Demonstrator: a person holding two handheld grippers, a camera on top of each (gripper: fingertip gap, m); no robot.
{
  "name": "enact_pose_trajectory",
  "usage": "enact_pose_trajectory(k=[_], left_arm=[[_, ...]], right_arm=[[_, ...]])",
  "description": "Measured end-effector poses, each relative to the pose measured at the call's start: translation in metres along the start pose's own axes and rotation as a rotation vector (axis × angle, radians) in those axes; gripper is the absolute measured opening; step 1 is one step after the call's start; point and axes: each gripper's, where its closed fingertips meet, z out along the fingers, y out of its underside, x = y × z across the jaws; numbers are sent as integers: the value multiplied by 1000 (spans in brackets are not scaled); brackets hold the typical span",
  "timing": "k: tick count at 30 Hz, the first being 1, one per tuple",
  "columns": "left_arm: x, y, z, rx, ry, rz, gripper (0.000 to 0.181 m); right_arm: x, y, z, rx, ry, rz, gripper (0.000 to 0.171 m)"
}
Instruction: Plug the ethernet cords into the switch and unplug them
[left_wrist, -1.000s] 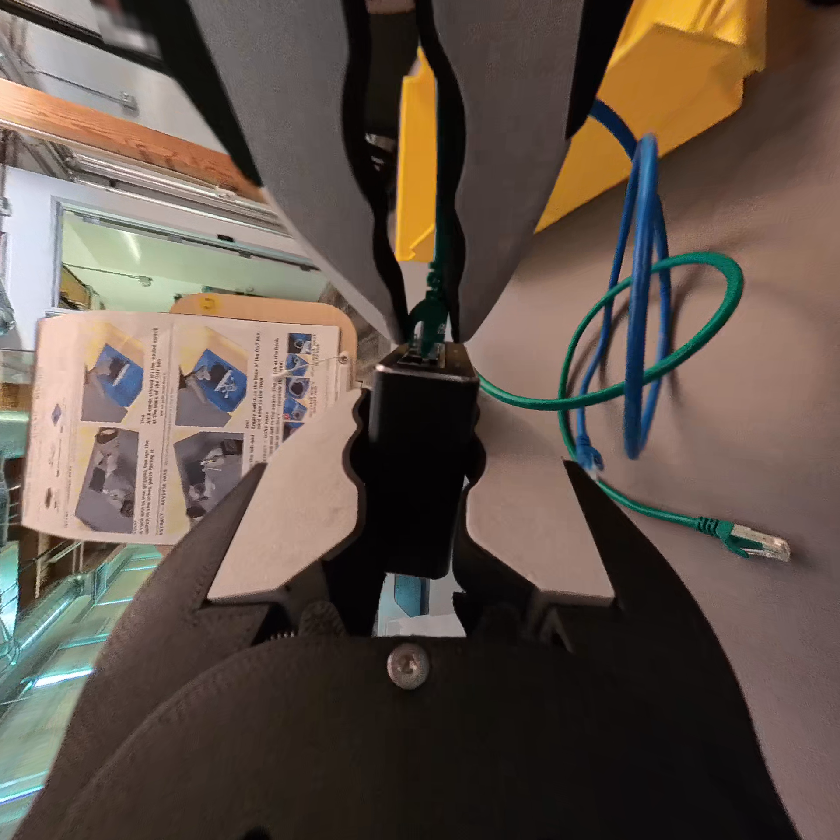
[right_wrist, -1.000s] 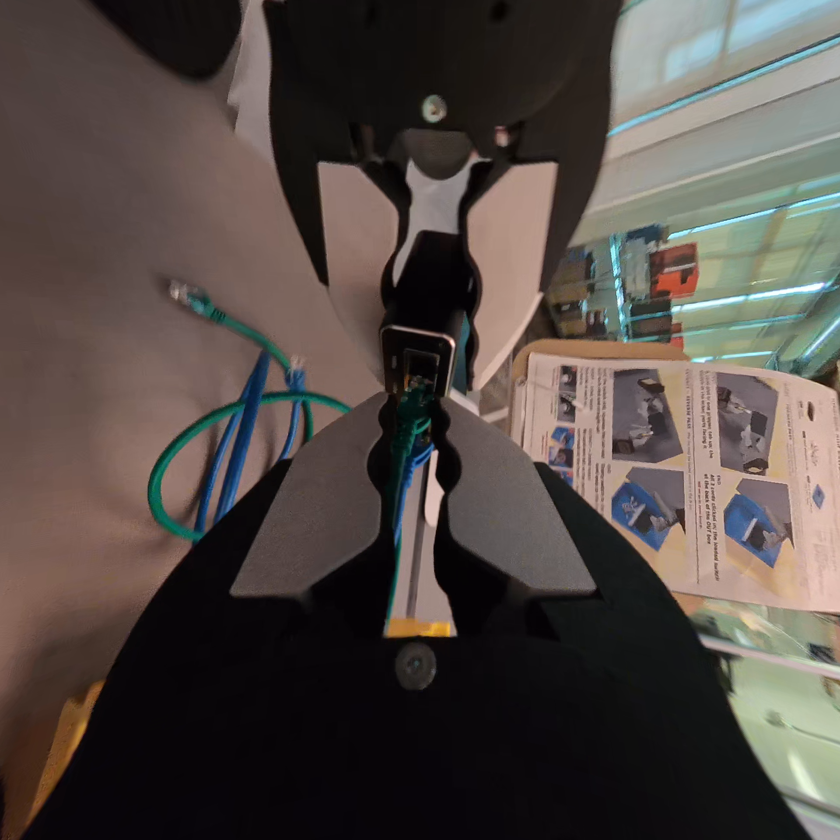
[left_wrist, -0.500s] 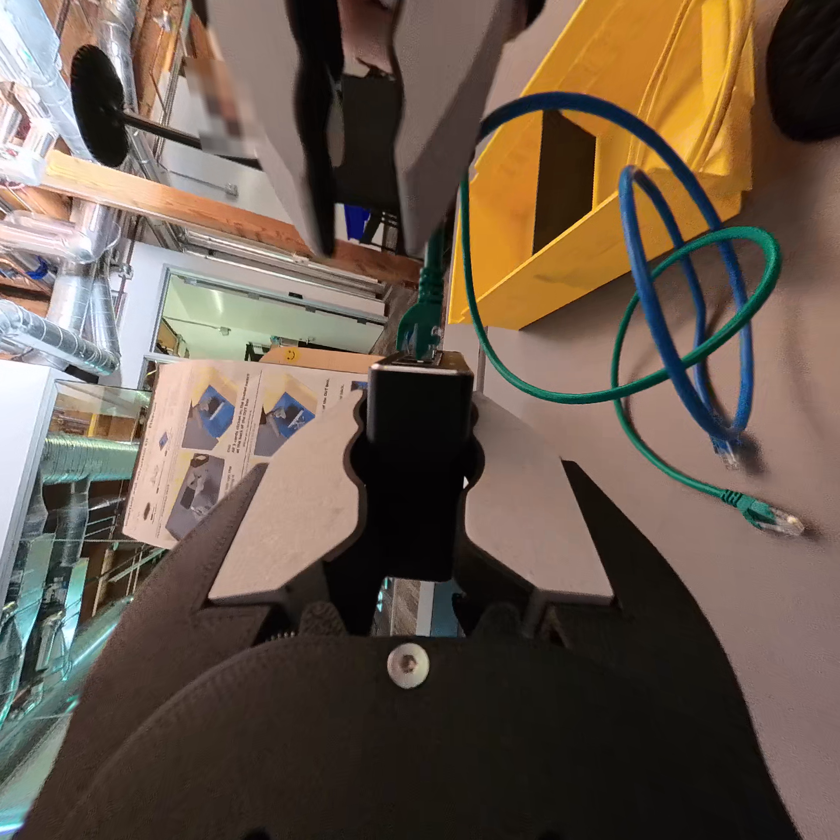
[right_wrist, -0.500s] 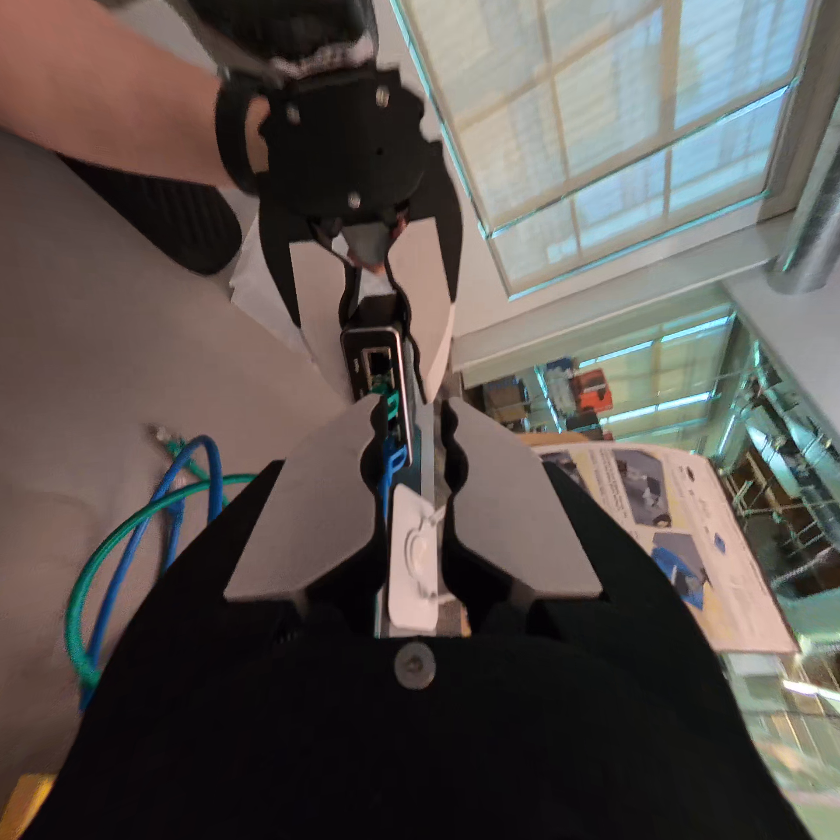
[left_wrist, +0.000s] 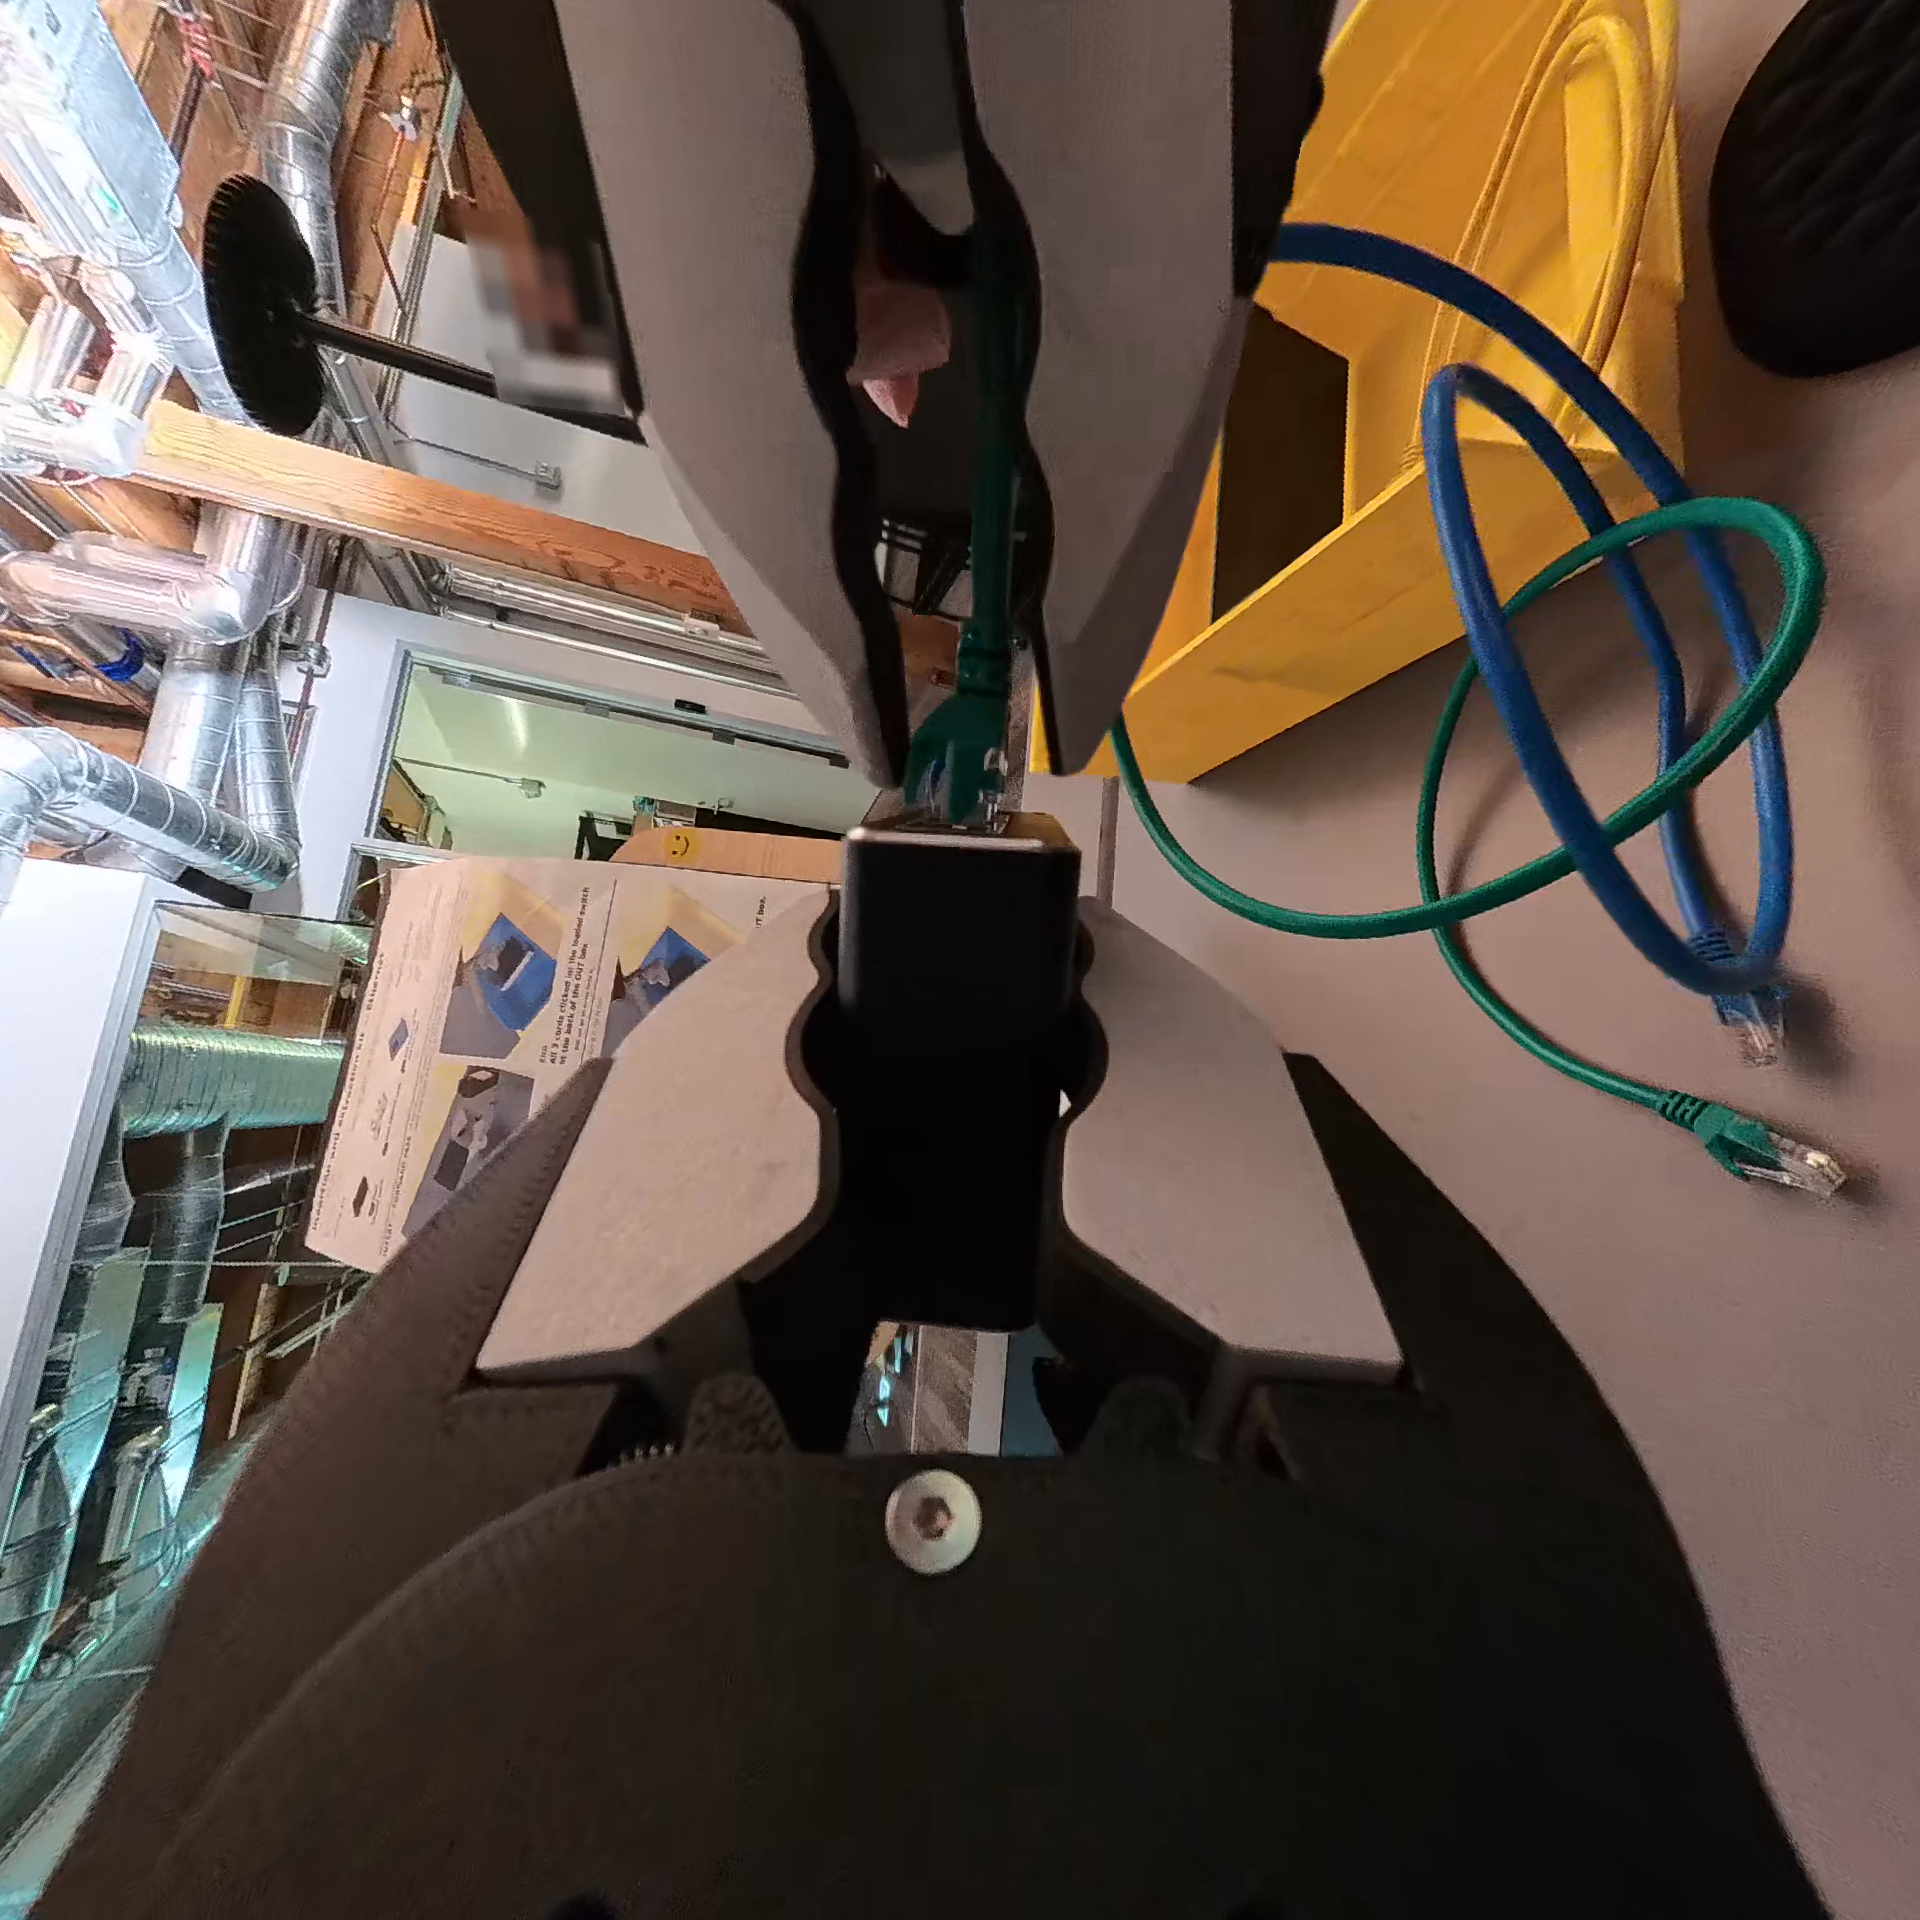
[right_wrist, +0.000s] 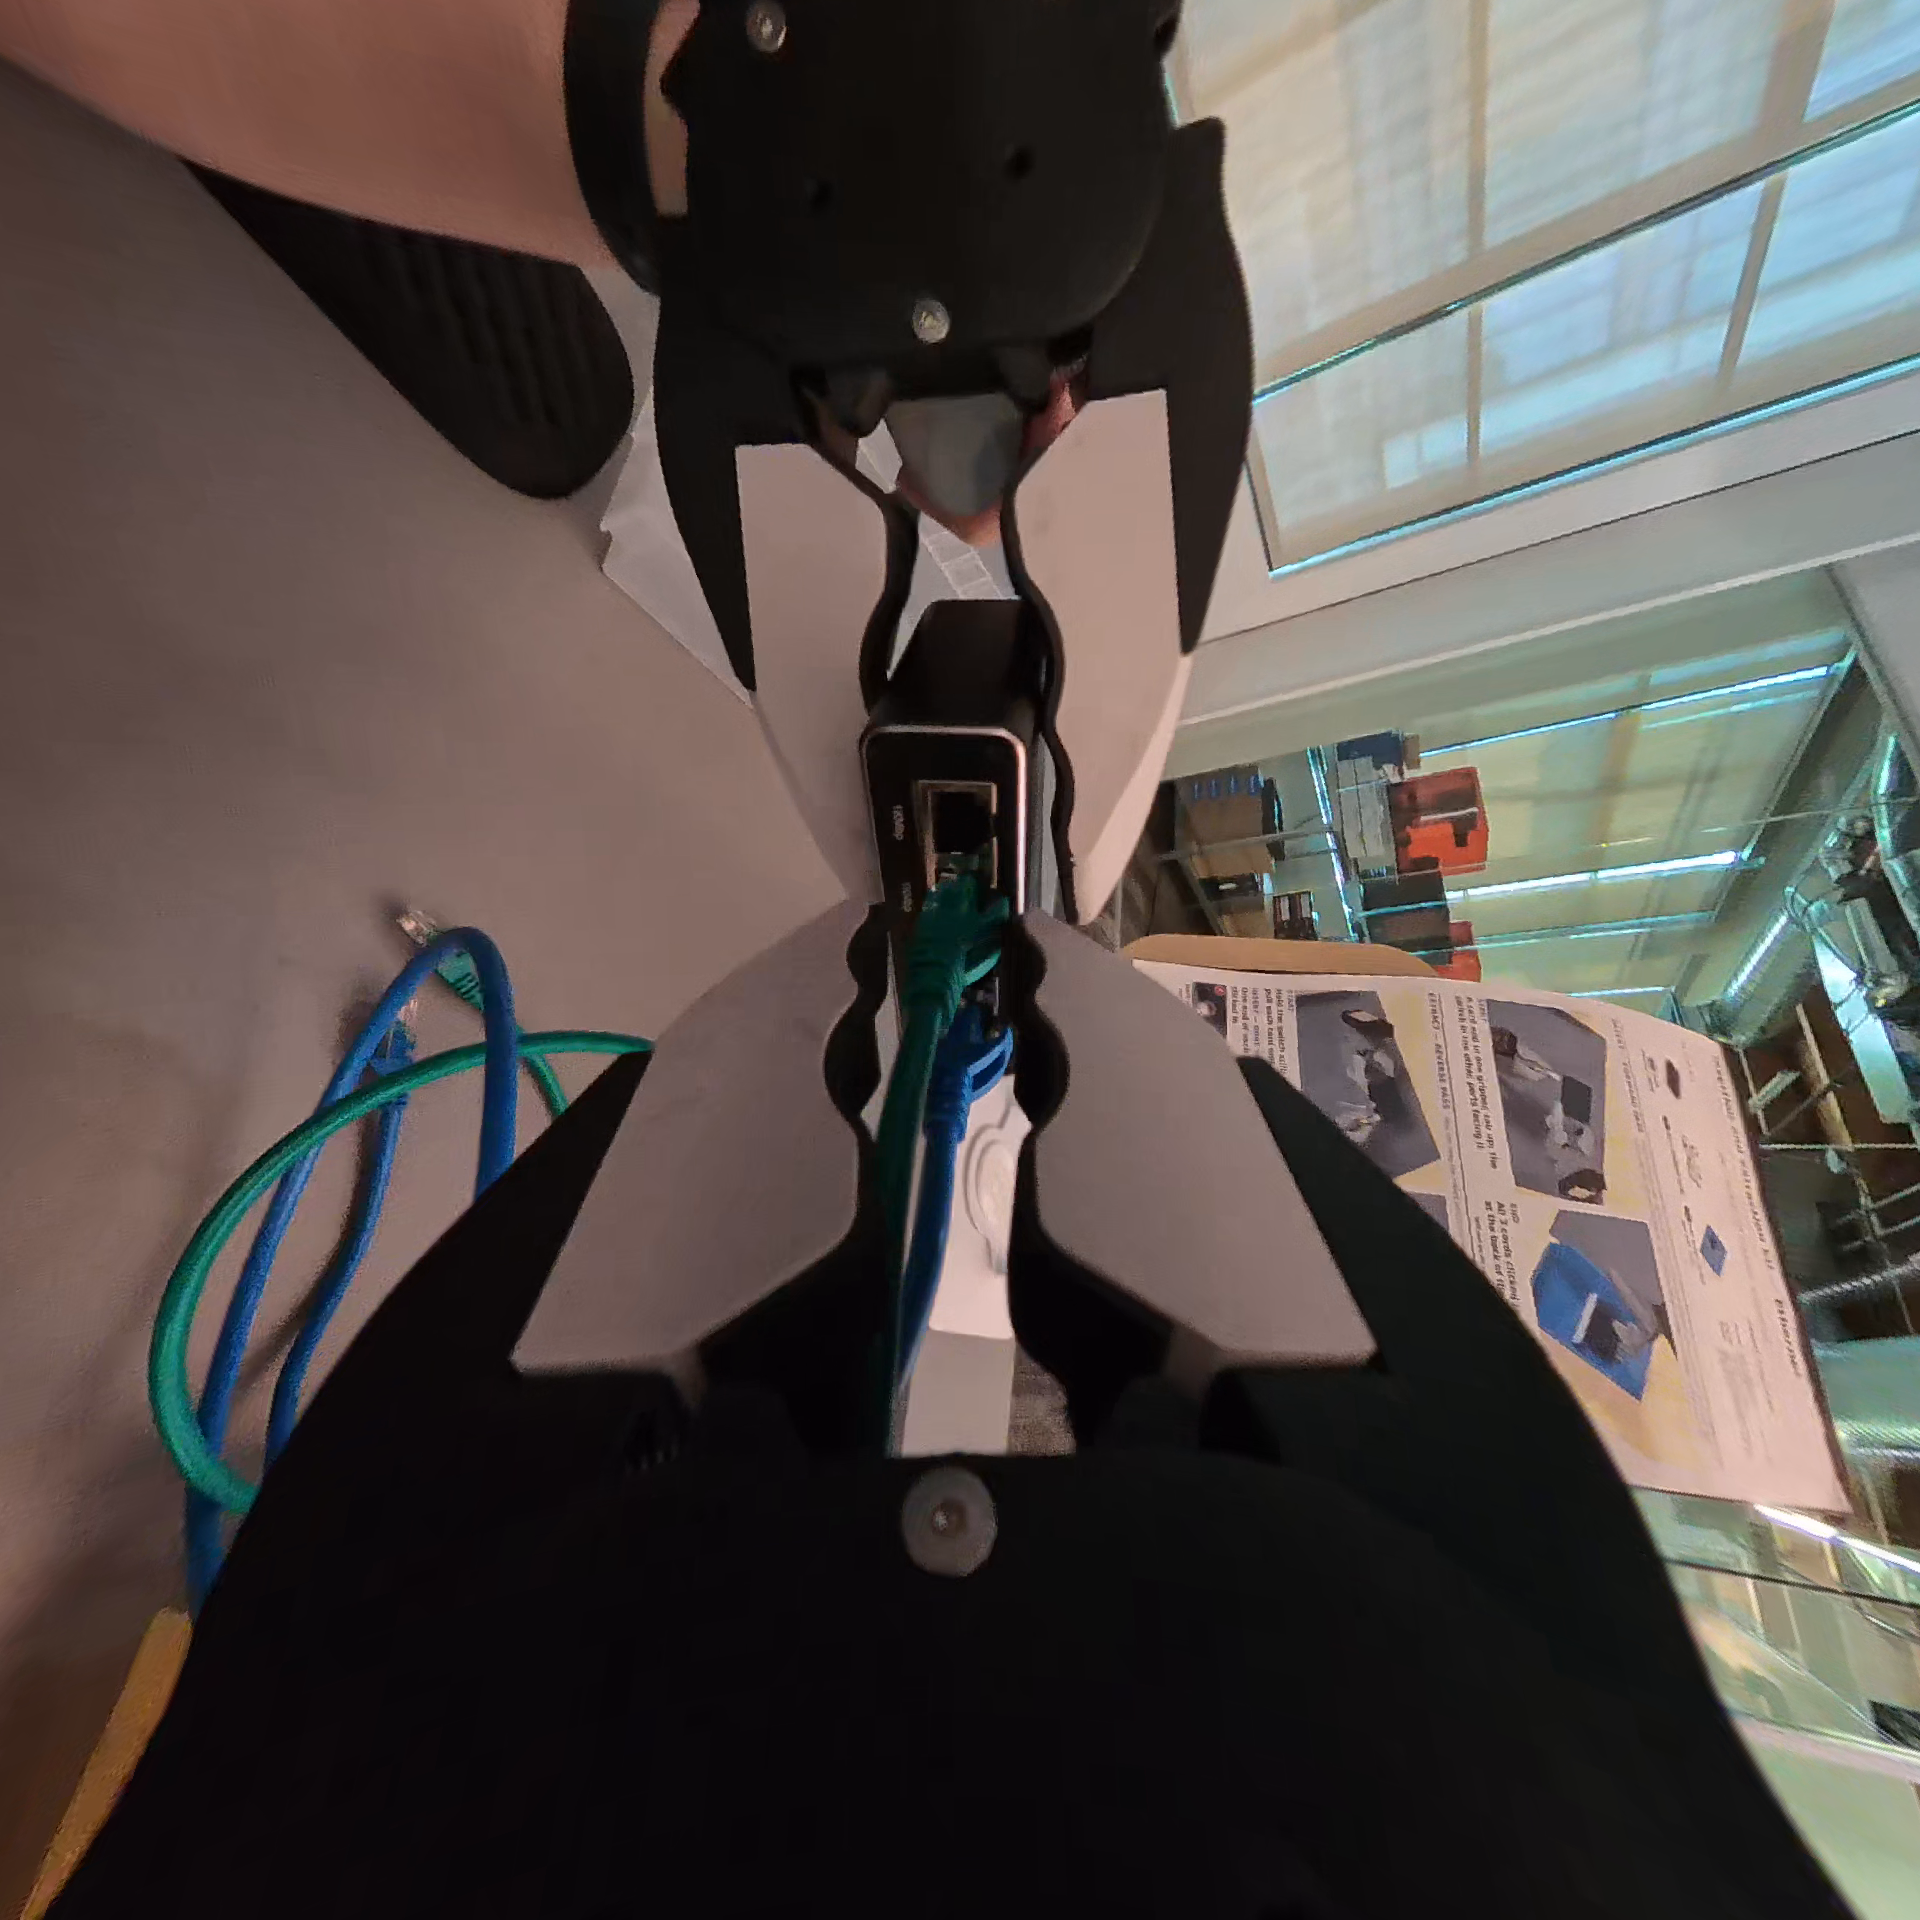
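My left gripper (left_wrist: 956, 914) is shut on a black switch (left_wrist: 951, 1091) and holds it above the grey table (left_wrist: 1558, 1403). The switch's port face (right_wrist: 951, 774) points at my right gripper (right_wrist: 940, 935). A green cord's plug (right_wrist: 951, 920) sits in a port, and my right gripper's fingers close on it from both sides. A blue cord's plug (right_wrist: 971, 1049) lies just under the green one; its port is hidden. One port above them is empty. Both cords loop on the table with free ends, green (left_wrist: 1766, 1153) and blue (left_wrist: 1751, 1023).
A yellow bin (left_wrist: 1403, 520) holding a yellow cable stands beyond the cord loops. A printed instruction sheet (right_wrist: 1558, 1195) stands on the other side of the switch. A black ribbed object (right_wrist: 447, 343) lies near the person's arm (right_wrist: 312, 104).
The right gripper backed away from the switch half a second ago and has come back around the green plug. The green plug stayed in its port. The left gripper kept hold of the switch.
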Motion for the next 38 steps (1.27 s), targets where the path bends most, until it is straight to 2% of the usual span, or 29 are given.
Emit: enact_pose_trajectory(k=[12, 21, 26, 38], left_arm=[[-6, 0, -1, -15, -51, 34, 37], [14, 3, 18, -47, 78, 1, 39], [26, 8, 26, -33, 134, -15, 39], [35, 17, 33, -52, 193, -53, 39]], right_arm=[[5, -1, 1, 17, 56, -24, 17], [-14, 21, 0, -124, -60, 28, 17], [-23, 30, 3, -146, -119, 63, 17], [-30, 39, 8, -228, -131, 61, 16]])
